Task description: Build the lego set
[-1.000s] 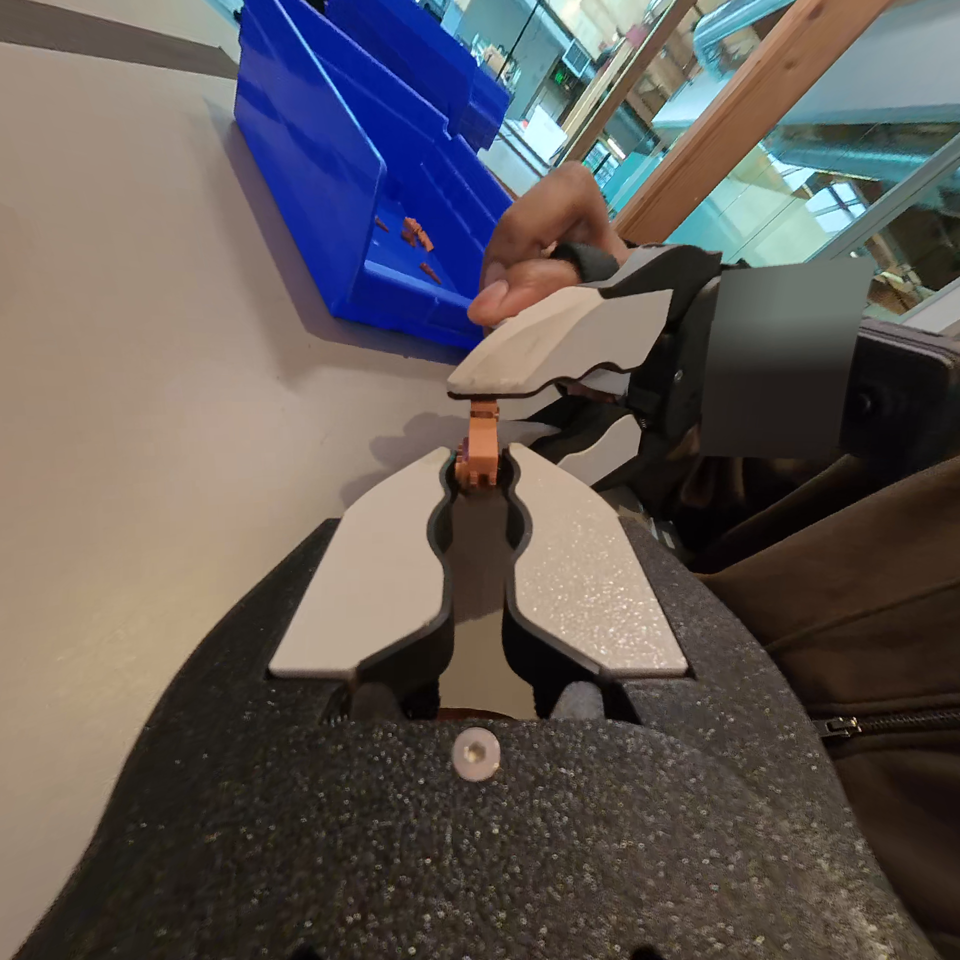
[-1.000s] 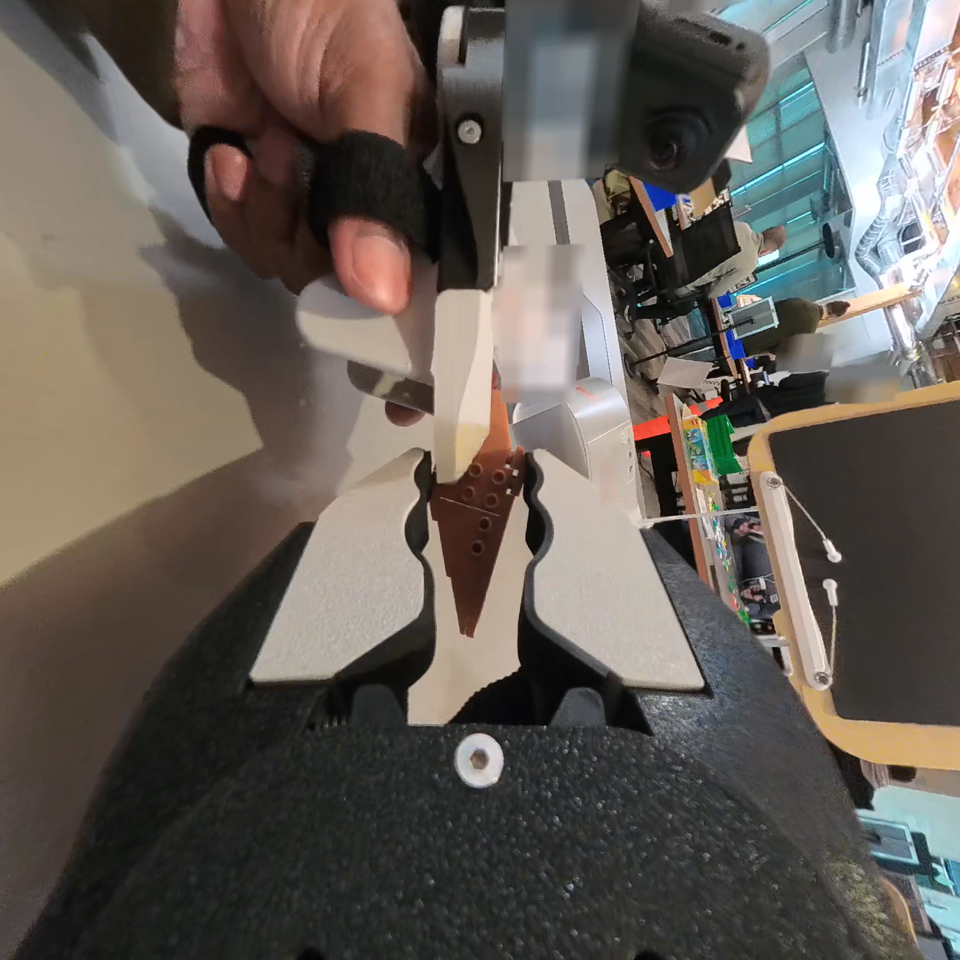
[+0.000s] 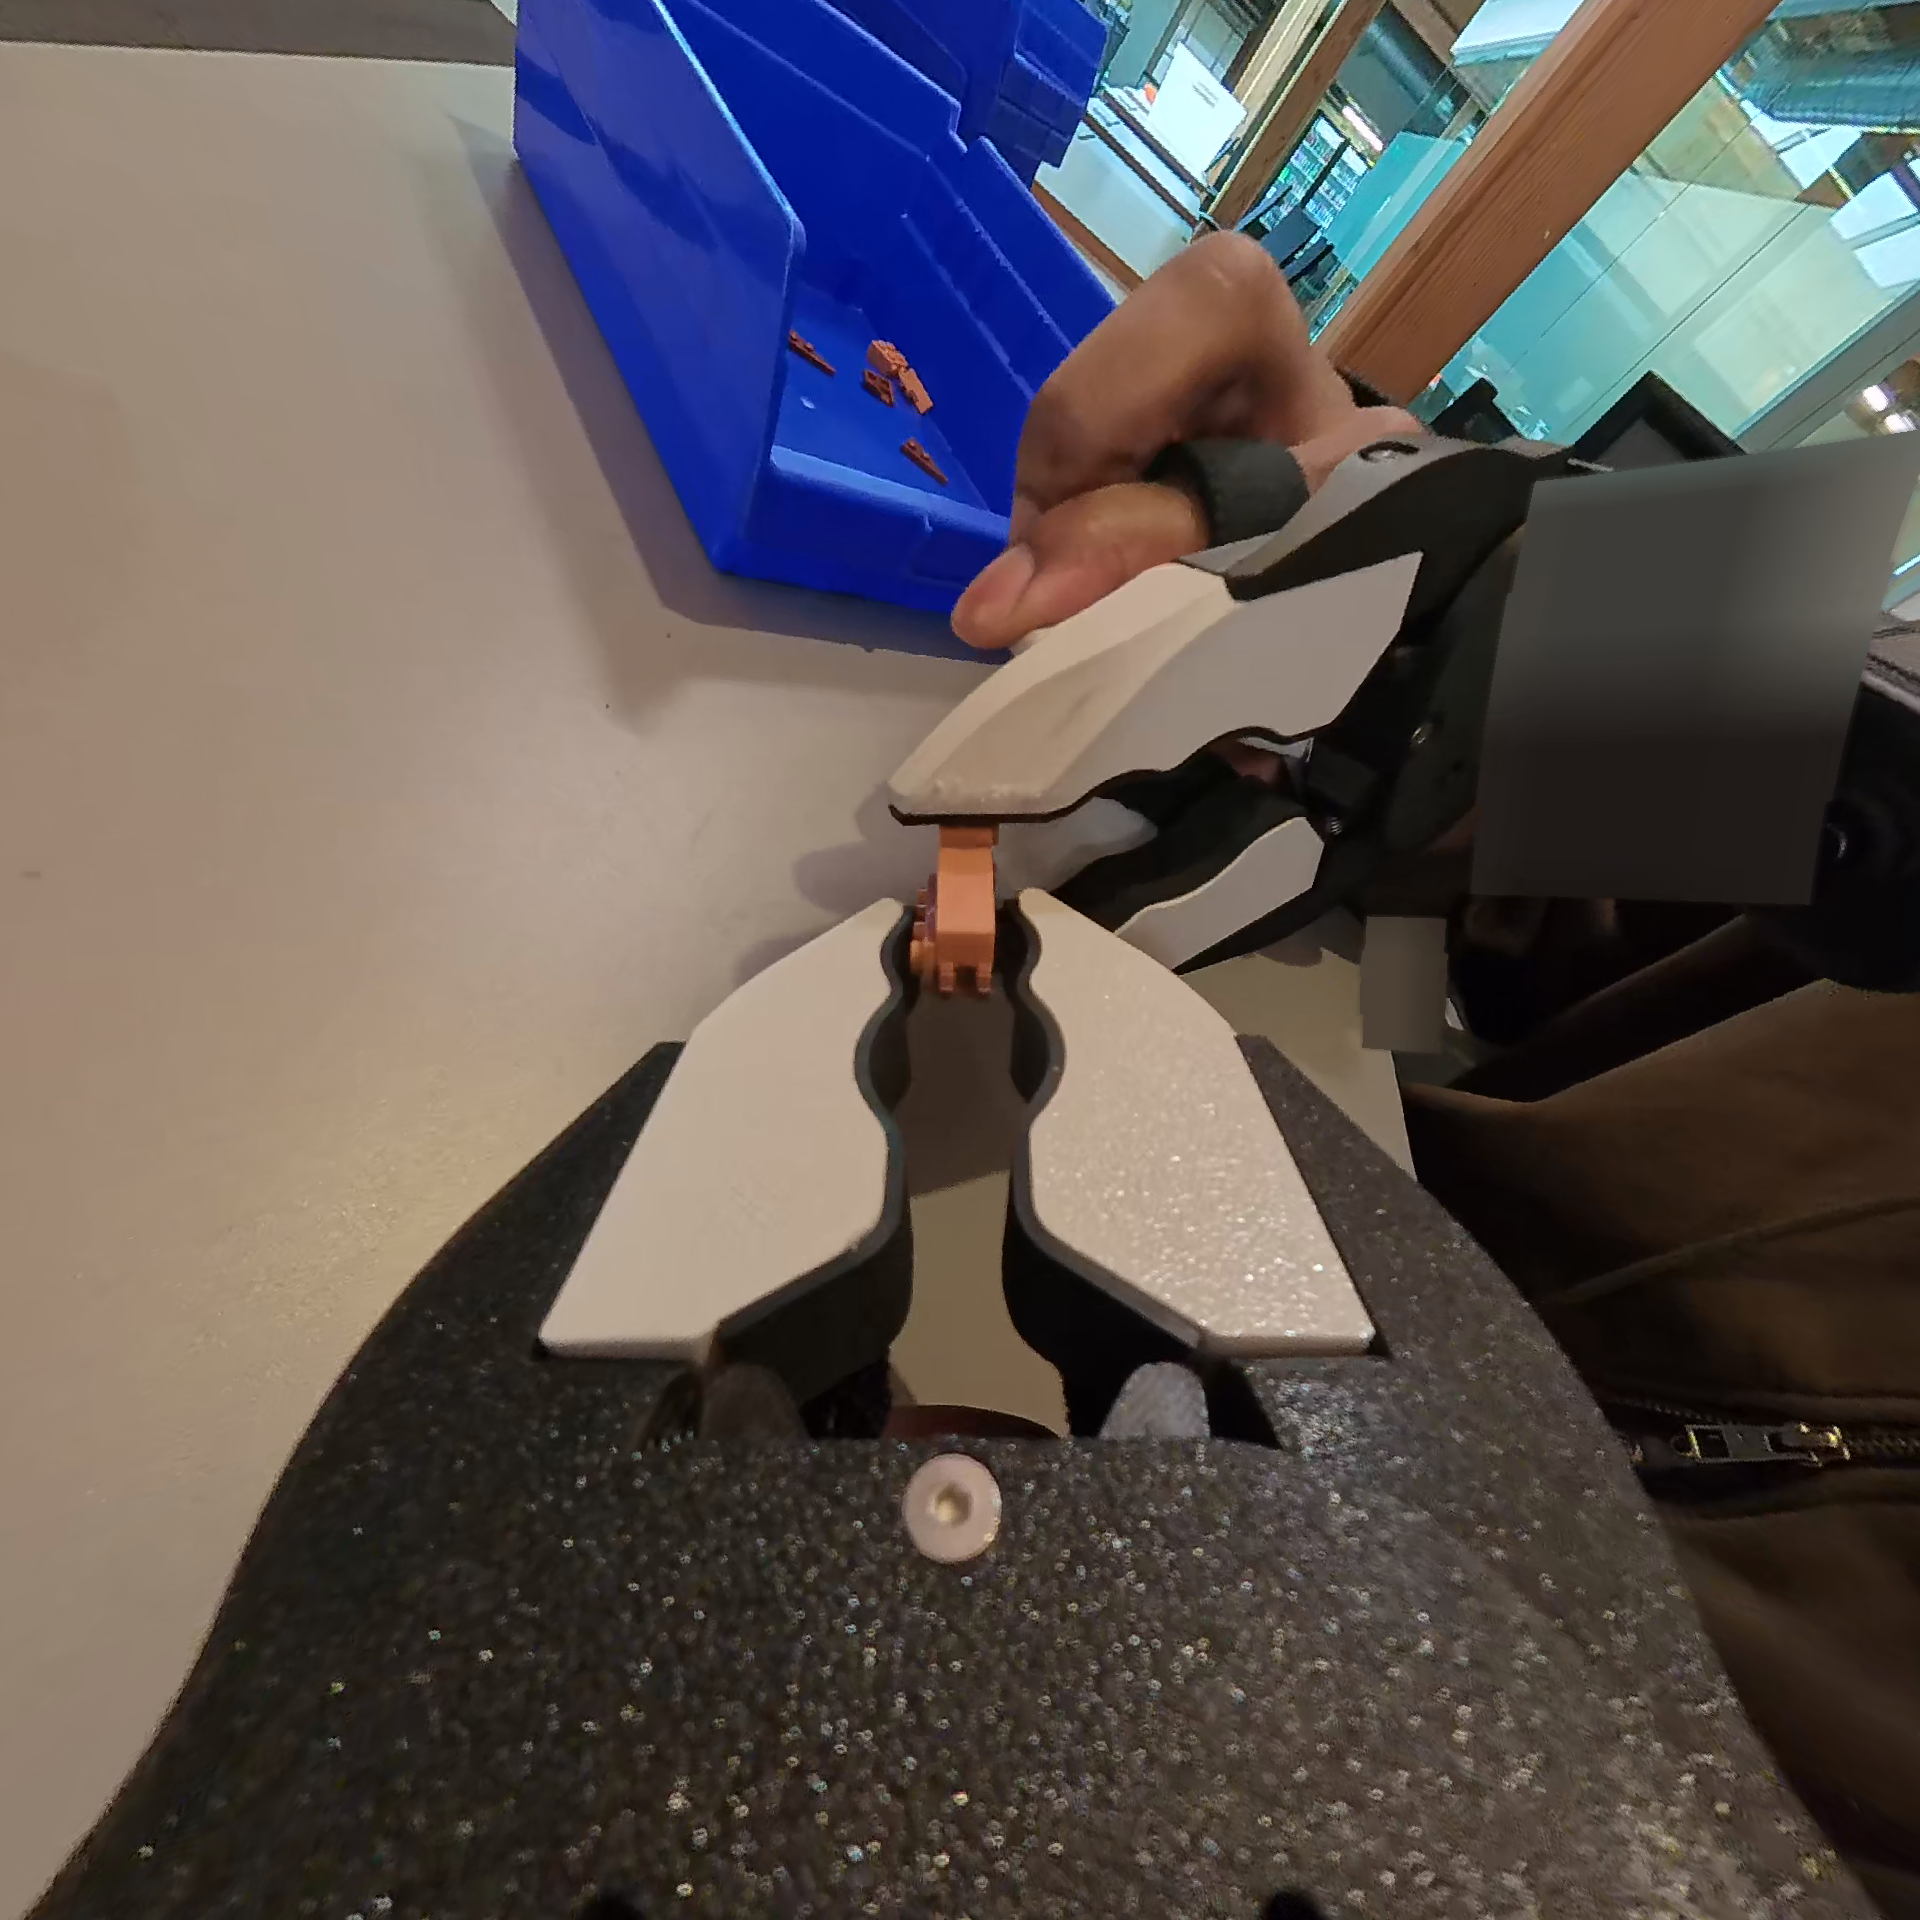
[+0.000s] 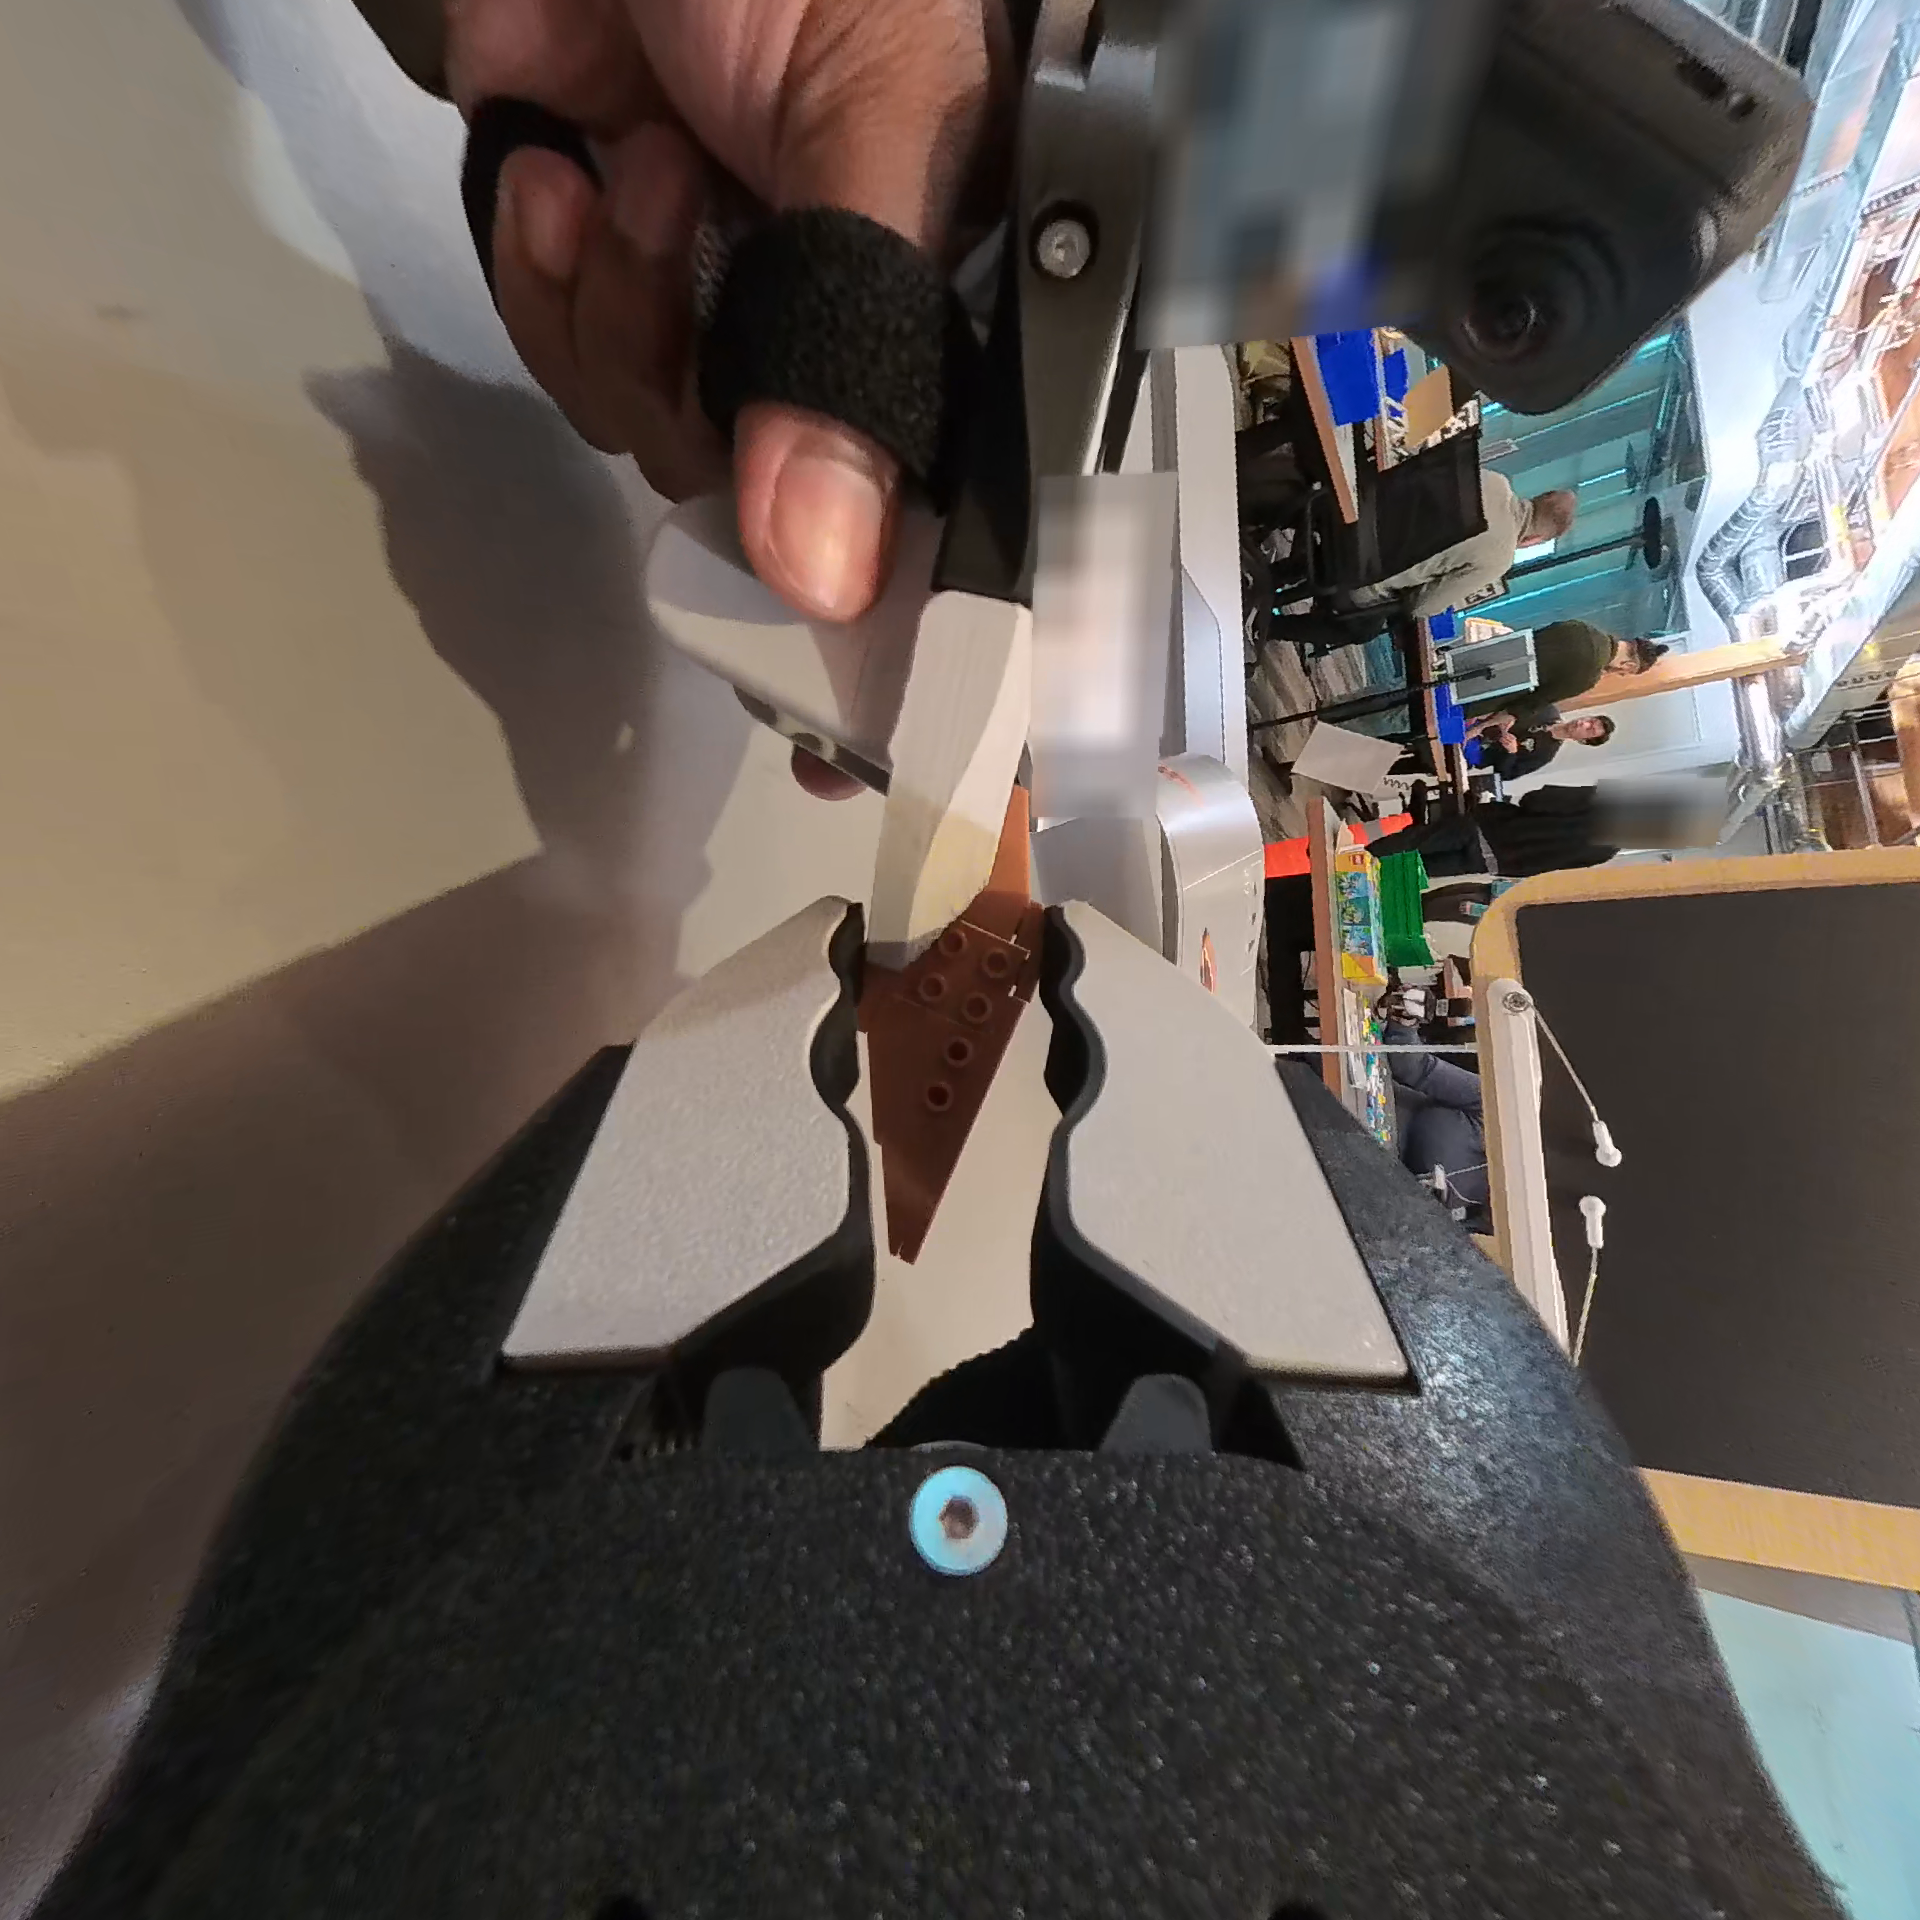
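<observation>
Your left gripper point(image 3: 956, 951) clenches the brown assembly point(image 3: 961, 925); your right gripper point(image 4: 951, 971) clamps its wedge plate point(image 4: 940, 1070). Twist unevenly, and I judge the pieces pop apart.

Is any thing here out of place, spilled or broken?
Nothing stands out. Both tongs, left and right, grip one brown lego assembly above the table; spare brown pieces lie inside the blue bin.
</observation>
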`<state>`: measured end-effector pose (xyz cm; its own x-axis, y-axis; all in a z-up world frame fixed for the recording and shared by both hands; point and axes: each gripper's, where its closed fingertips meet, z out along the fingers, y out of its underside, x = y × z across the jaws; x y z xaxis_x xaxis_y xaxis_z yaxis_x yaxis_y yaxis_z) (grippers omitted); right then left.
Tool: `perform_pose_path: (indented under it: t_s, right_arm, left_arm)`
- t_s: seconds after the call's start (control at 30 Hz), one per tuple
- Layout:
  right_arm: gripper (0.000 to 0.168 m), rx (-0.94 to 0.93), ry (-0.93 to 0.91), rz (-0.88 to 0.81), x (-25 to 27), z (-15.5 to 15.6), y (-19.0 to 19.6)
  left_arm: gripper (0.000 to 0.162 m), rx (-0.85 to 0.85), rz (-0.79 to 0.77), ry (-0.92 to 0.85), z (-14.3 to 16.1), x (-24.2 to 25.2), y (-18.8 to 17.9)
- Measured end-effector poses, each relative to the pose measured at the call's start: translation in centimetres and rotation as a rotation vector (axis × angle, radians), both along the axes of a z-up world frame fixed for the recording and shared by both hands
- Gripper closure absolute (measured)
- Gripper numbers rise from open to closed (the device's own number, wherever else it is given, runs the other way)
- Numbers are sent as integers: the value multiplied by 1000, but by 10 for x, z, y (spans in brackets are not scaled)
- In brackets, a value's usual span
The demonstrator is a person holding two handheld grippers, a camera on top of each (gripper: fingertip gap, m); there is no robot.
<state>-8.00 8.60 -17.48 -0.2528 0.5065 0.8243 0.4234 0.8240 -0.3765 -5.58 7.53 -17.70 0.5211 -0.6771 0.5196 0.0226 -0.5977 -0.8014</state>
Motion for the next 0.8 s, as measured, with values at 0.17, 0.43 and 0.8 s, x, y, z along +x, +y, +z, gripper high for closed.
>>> perform_pose_path:
  t_s: [0.17,0.43,0.8]
  right_arm:
    - [137,10,2,-7,0,0,0]
    - [136,-82,0,-30,1,-6,1]
    - [125,-268,-81,-243,10,-24,25]
  left_arm:
    - [148,4,2,4,-1,0,1]
    - [147,-31,11,-17,-7,1,3]
    - [147,-105,120,-18,-22,-17,17]
